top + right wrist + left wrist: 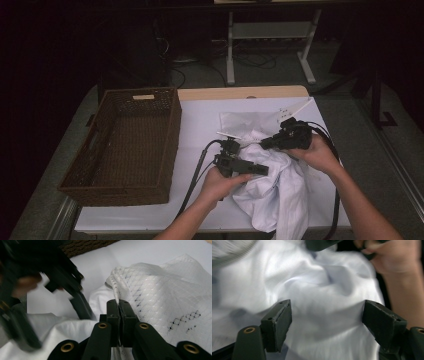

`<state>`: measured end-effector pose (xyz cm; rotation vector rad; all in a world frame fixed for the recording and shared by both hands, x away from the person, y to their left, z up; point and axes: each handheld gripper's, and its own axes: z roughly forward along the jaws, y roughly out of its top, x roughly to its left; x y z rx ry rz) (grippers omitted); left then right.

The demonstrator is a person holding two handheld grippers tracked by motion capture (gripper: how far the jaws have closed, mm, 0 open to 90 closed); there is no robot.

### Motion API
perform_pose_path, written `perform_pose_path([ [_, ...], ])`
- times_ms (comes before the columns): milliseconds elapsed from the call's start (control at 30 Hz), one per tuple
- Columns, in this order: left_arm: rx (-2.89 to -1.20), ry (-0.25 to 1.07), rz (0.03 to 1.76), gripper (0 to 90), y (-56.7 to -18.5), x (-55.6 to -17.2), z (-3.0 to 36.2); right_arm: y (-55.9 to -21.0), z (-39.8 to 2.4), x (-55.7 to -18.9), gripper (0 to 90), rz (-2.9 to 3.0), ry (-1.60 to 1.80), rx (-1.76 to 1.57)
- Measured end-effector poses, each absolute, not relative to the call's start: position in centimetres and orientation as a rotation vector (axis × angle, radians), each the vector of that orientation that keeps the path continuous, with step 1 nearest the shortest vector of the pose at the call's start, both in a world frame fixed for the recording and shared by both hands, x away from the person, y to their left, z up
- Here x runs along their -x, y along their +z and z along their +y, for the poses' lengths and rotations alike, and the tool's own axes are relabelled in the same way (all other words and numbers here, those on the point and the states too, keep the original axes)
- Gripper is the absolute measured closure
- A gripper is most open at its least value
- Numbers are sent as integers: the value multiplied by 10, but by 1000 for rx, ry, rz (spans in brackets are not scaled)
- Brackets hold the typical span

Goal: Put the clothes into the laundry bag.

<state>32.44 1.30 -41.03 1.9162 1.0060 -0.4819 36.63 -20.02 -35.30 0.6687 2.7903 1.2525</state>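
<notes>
Bagging step in hand: right gripper pinches the mesh laundry bag rim near the table's far right corner, left gripper stands wide over the white garment; next, it probably must regrip cloth.

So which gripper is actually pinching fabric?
The right gripper: its jaws are shut on the mesh bag. The left gripper stands open over the white shirt, gripping nothing.
</notes>
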Motion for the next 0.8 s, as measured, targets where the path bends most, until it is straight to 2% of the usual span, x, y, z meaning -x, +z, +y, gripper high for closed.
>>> perform_pose_path([
  [67, -1948, -447, 1029, 239, -423, -328, 1, -353, -199, -366, 870, 2792, 1246, -658],
  [133, -1984, -387, 1030, 327, -438, -332, -7, -353, -199, -363, 871, 2798, 1229, -652],
  [233, -1956, -332, 1048, 537, -449, -340, -8, -353, -199, -360, 871, 2807, 1200, -637],
  [267, -1953, -313, 1045, 653, -450, -341, -7, -353, -200, -359, 871, 2808, 1193, -632],
  [333, -1936, -286, 1036, 770, -447, -342, -1, -353, -202, -357, 871, 2809, 1204, -624],
  [367, -1930, -257, 1026, 798, -442, -341, 2, -352, -203, -356, 871, 2809, 1208, -621],
  [600, -1826, -187, 976, 833, -406, -335, 23, -341, -201, -343, 872, 2793, 1275, -547],
  [700, -1804, -180, 1014, 832, -411, -343, 26, -335, -196, -340, 873, 2798, 1311, -503],
  [800, -1803, -200, 1092, 813, -432, -358, 20, -338, -192, -344, 872, 2806, 1298, -518],
])
